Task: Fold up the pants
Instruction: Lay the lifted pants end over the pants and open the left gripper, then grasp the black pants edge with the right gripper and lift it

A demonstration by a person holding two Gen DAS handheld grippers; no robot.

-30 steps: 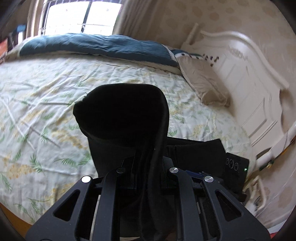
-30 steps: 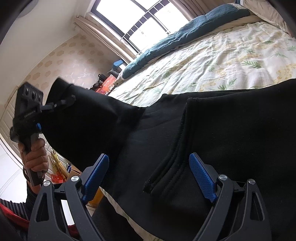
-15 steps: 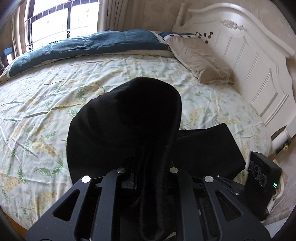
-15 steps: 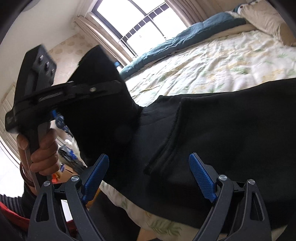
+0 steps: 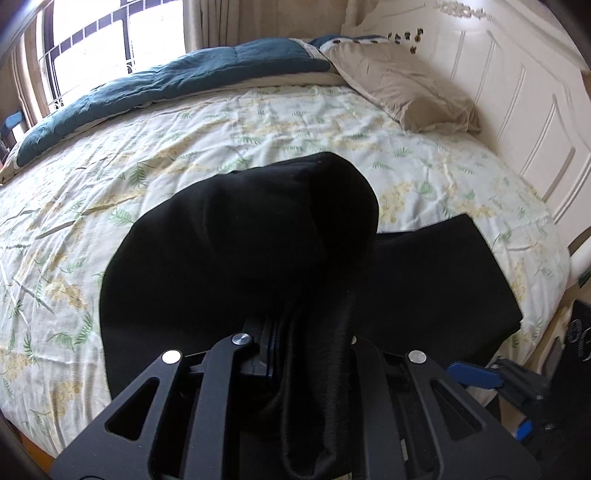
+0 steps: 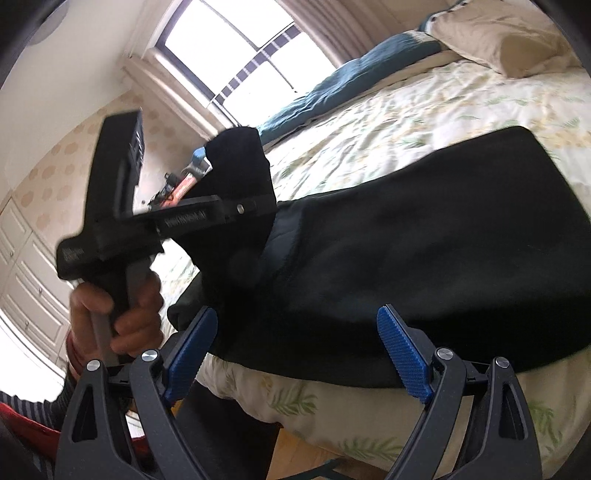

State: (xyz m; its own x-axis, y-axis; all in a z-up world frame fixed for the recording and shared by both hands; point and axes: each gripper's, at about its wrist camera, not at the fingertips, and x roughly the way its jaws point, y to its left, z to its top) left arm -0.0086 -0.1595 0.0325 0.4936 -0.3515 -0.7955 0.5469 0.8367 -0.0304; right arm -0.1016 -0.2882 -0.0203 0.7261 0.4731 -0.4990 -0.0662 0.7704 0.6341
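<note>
While the left gripper [image 5: 310, 332] pinches a lifted end of the pants [image 5: 443, 280], the cloth droops over its fingers above the near edge of the bed [image 5: 258, 122]; it looks soft and limp.

From the right wrist, the right gripper [image 6: 295, 347] stands spread and empty at that edge. I would take the free hem corner.

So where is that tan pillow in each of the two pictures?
Left wrist view: the pillow lies upper right, against the white headboard.
Right wrist view: the pillow sits in the top right corner, partly cut off by the picture's edge.
Shared landmark: the blue quilt along the far side of the bed, below the window; it ends near the pillow in both.
</note>
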